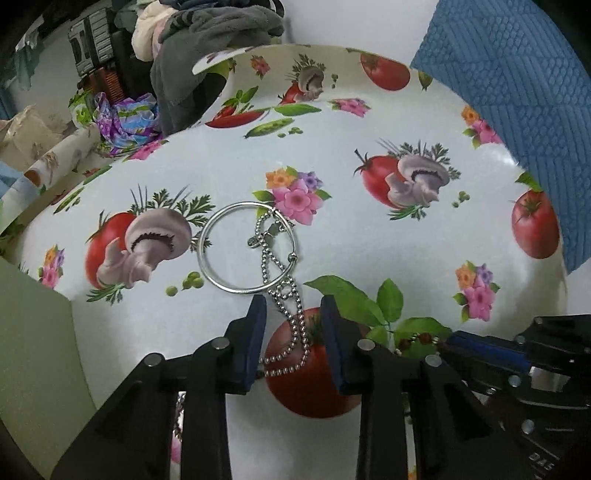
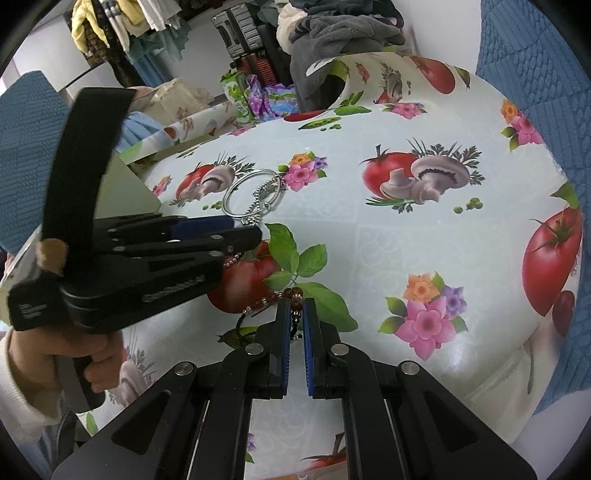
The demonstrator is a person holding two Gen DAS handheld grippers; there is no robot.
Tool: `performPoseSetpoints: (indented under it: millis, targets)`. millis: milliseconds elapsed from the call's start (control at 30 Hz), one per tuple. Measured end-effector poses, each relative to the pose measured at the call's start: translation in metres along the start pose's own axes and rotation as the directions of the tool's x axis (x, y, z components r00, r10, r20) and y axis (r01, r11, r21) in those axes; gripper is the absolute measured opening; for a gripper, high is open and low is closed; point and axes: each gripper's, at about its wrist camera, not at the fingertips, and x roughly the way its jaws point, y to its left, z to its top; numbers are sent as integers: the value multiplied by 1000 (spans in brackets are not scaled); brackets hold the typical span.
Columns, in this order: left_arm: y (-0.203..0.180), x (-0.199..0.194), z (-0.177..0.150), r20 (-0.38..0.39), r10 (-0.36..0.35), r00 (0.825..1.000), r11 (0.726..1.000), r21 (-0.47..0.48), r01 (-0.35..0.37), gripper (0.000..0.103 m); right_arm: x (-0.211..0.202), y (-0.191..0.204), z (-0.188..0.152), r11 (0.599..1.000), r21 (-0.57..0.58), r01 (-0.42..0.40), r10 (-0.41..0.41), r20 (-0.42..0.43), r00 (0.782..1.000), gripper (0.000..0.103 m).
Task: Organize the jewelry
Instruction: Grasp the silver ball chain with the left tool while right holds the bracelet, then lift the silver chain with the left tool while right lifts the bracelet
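A silver bangle point(image 1: 245, 246) lies on the printed tablecloth with a silver ball-chain necklace point(image 1: 291, 317) draped across it. The chain runs back between the fingers of my left gripper point(image 1: 293, 306), which is open around it. In the right wrist view the bangle point(image 2: 251, 192) and chain point(image 2: 255, 206) lie just beyond the left gripper point(image 2: 243, 230). My right gripper point(image 2: 296, 306) is shut on a brown bead bracelet point(image 2: 291, 294) with a dark cord, low over the table. The bracelet's beads also show in the left wrist view point(image 1: 417, 339) beside the right gripper point(image 1: 458, 341).
The table point(image 1: 369, 229) has a tablecloth with tomatoes, mushrooms and flowers. A pale green box point(image 1: 33, 332) stands at the left. Blue quilted fabric point(image 1: 517, 92) lies at the right edge. Clothes point(image 1: 207, 33) and bags are piled beyond the far edge.
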Motion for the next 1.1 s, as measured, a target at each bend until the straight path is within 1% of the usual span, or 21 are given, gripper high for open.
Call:
performPoseSetpoints:
  millis: [67, 133, 167, 200, 333, 400, 433, 533, 667, 767, 867, 933, 967, 1000, 1033, 1067, 1100]
  targets:
    - [1, 1, 1, 14, 27, 1000, 1000, -9, -26, 30, 1, 0, 0, 1000, 1, 1, -1, -1, 1000, 4]
    - [4, 3, 1, 35, 43, 998, 999, -27, -42, 25, 1, -1, 0, 1000, 1, 1, -1, -3, 1000, 4]
    - [5, 3, 1, 45, 49, 998, 998, -34, -47, 14, 2, -1, 0, 1000, 1, 2, -2, -4, 1000, 4]
    - [6, 3, 1, 48, 45, 998, 998, -39, -43, 6, 2, 0, 0, 1000, 0, 4, -4, -4, 1000, 4]
    - [5, 4, 3, 34, 37, 999, 999, -25, -36, 5, 2, 0, 1, 1000, 0, 6, -6, -4, 1000, 4]
    - [5, -1, 2, 42, 23, 999, 999, -26, -22, 0, 2, 1, 2, 1000, -3, 7, -7, -4, 1000, 4]
    - [5, -2, 3, 42, 17, 999, 999, -28, -16, 0, 1, 1, 2, 1000, -4, 4, -4, 0, 1000, 4]
    - [11, -12, 0, 36, -21, 999, 997, -73, 24, 0, -4, 8, 4, 1000, -14, -6, 6, 11, 1000, 4]
    - [18, -38, -7, 61, -58, 996, 990, -123, 65, 0, -13, 21, 5, 999, -47, -4, 6, 30, 1000, 4]
    - [22, -50, -12, 78, -85, 993, 984, -151, 96, 0, -17, 23, 7, 999, -35, 3, -2, 40, 999, 4]
    - [24, -44, -14, 70, -118, 991, 979, -157, 127, 0, -15, 23, 7, 1000, -24, 11, -10, 34, 999, 4]
    - [21, -36, -13, 59, -87, 994, 986, -135, 95, 0, -13, 25, 6, 1000, -23, 11, -10, 32, 999, 4]
    - [20, -33, -12, 56, -81, 995, 989, -123, 87, 2, -13, 26, 5, 1000, -24, 13, -12, 31, 999, 4]
    - [19, -30, -11, 52, -84, 995, 989, -121, 90, 14, -11, 27, 5, 1000, -26, 14, -14, 28, 1000, 4]
    - [18, -26, -10, 48, -79, 996, 989, -121, 84, 22, -11, 28, 5, 999, -28, 17, -16, 26, 1000, 4]
    - [17, -26, -9, 54, -69, 996, 990, -120, 75, 35, -11, 29, 4, 999, -31, 17, -16, 27, 999, 4]
    - [16, -24, -7, 66, -52, 996, 992, -114, 59, 36, -11, 29, 4, 999, -32, 17, -16, 28, 999, 4]
